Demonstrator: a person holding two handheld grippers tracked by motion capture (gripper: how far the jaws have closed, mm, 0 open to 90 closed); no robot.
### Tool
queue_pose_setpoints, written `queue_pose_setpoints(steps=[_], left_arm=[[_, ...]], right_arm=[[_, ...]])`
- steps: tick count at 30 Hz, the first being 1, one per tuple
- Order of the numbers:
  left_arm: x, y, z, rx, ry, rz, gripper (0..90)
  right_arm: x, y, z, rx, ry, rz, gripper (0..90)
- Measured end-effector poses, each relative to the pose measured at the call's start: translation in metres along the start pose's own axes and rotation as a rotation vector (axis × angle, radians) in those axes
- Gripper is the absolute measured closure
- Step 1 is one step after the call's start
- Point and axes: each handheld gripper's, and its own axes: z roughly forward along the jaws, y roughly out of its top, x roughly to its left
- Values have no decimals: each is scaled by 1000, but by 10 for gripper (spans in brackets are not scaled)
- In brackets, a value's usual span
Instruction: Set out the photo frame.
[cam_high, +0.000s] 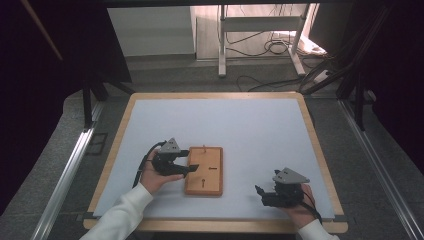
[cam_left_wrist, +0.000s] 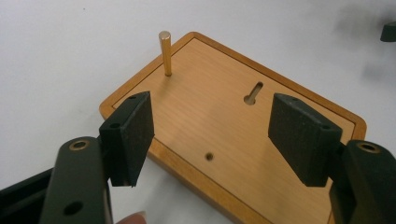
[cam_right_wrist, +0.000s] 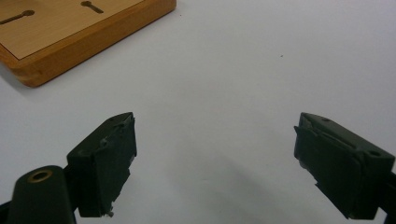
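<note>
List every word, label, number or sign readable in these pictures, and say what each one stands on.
None can be read.
The wooden board bears only a brass peg, a keyhole slot and a small hole, no lettering.
The left hand-held gripper and the right hand-held gripper show plain black pads, no marking.
The white table top carries no print.

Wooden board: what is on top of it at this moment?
One brass peg stands upright near a corner of the wooden board. Two keyhole slots and a small hole are open. The open left gripper hovers over its edge, hiding part of the near side.
</note>
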Motion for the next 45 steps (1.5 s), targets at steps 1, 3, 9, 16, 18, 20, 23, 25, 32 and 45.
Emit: queue_pose_setpoints(steps=[1,3,9,16,18,20,23,25,32,45], left_arm=[[0,1,1,0,0,2,314],[1,4,4,1,-3,-2,313],[2,9,11,3,-5,0,312],[8,17,24,1,-3,-1,316],[9,18,26,2,-6,-1,317],[12,20,31,3,-11,1,324],[17,22,38,8,-21,-8,347],[22,23,43,17,-23,-4,368],[27,28,53,24,-27,8,423],[37,29,63,22,-51,6,650]], right_arm=[[0,0,0,0,0,0,130],[0,0,-1,-2,4,0,129],[1,0,-1,-8,7,-1,129],[2,0,-1,-8,9,-6,129],[2,0,-1,-7,9,-6,129],[2,0,-1,-7,8,-7,129],[2,-1,0,-6,9,-6,129],[2,-1,0,-5,10,-5,129],[3,0,0,-10,14,-9,129],[9,1,2,-9,30,-24,129]])
